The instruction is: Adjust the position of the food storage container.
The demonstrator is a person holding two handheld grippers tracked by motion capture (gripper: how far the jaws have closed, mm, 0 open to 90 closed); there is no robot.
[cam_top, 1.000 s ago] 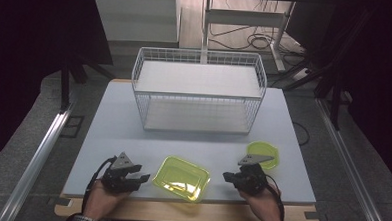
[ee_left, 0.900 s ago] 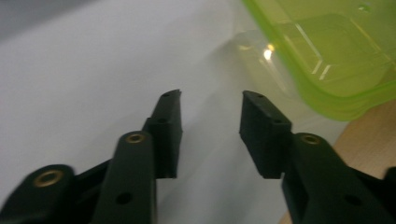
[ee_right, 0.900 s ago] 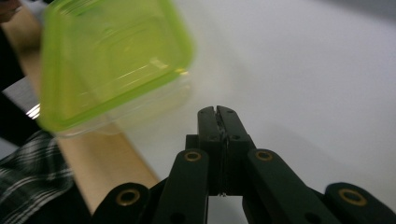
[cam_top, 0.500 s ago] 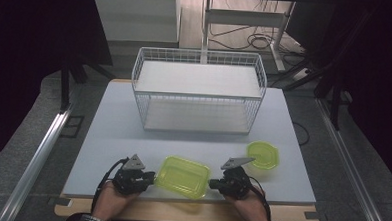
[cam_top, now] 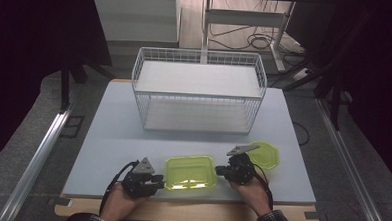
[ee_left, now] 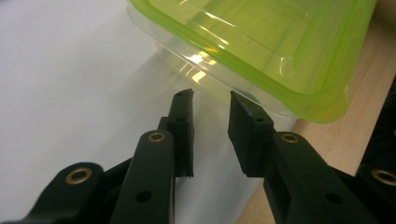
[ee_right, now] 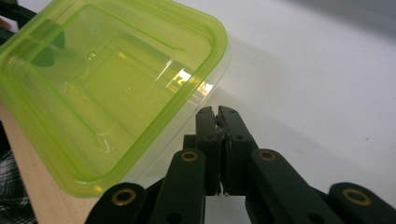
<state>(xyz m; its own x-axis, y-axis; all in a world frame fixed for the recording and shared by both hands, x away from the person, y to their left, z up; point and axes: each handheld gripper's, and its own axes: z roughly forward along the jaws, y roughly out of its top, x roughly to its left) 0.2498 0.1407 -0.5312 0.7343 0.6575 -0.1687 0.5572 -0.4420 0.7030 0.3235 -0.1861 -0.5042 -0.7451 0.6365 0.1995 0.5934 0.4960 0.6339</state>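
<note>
So the green container (cam_top: 189,173) is sitting at the tabletop's (cam_top: 113,137) near edge, left gripper (cam_top: 157,179) spread open beside it, right gripper (cam_top: 220,170) clenched empty, bare room ahead.

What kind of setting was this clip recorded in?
Probably a lab or workshop set up for recording, not a home: a plain white table holding a wire basket and green plastic container, dark curtains around it, and loose cables on the floor behind.

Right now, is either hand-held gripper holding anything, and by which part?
Nothing is held. The left hand-held gripper is open just short of the green container; the right hand-held gripper is shut on nothing beside it.
</note>
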